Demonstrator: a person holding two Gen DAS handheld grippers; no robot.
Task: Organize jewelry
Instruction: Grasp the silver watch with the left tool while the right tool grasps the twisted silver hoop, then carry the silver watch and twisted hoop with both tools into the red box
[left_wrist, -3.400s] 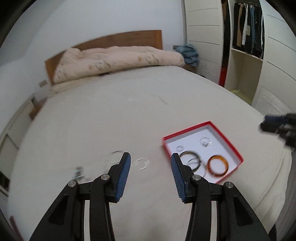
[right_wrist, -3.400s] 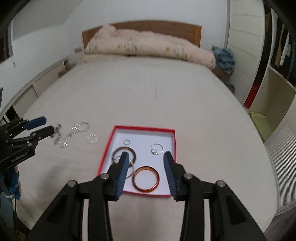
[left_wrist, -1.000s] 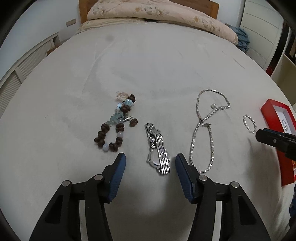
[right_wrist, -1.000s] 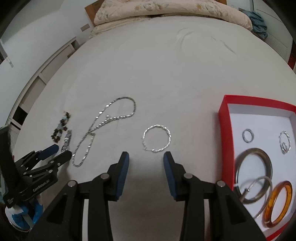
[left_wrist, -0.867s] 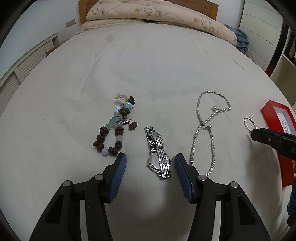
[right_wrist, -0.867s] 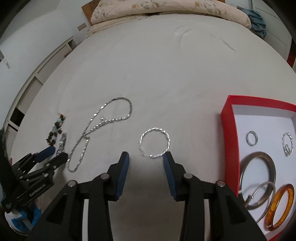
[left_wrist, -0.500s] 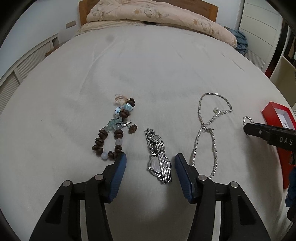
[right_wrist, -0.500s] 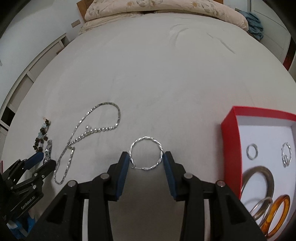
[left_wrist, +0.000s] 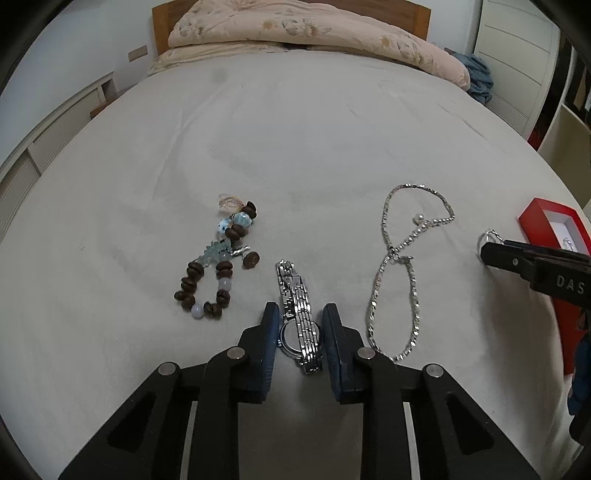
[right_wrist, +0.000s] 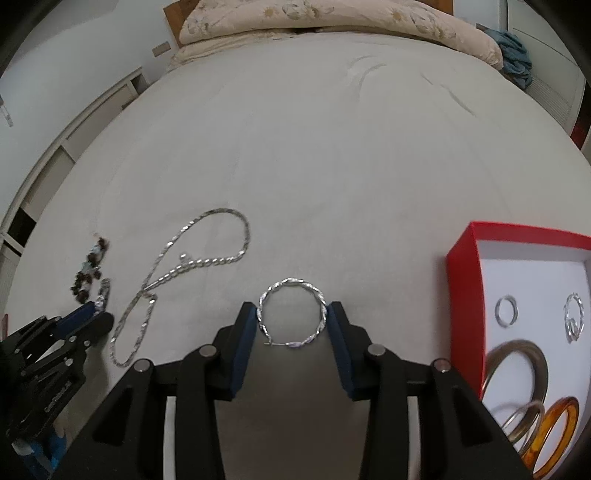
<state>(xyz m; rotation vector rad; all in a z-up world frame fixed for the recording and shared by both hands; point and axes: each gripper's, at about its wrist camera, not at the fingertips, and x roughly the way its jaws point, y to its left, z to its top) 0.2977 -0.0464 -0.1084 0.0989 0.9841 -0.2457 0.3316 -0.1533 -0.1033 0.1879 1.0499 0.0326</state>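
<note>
My left gripper is open, its blue pads on either side of a silver watch lying on the bed. A brown and pale bead bracelet lies to its left, a silver chain necklace to its right. My right gripper is open with its pads at the two sides of a twisted silver hoop on the sheet. A red box with a white floor at the right holds small rings, silver bangles and an amber bangle.
The bed sheet stretches away to a beige duvet and wooden headboard. White wardrobes stand at the right, a low white unit at the left. The necklace lies between the two grippers.
Both grippers have moved forward and down. The left one now straddles the watch and its jaws have narrowed; the right one now brackets the hoop.
</note>
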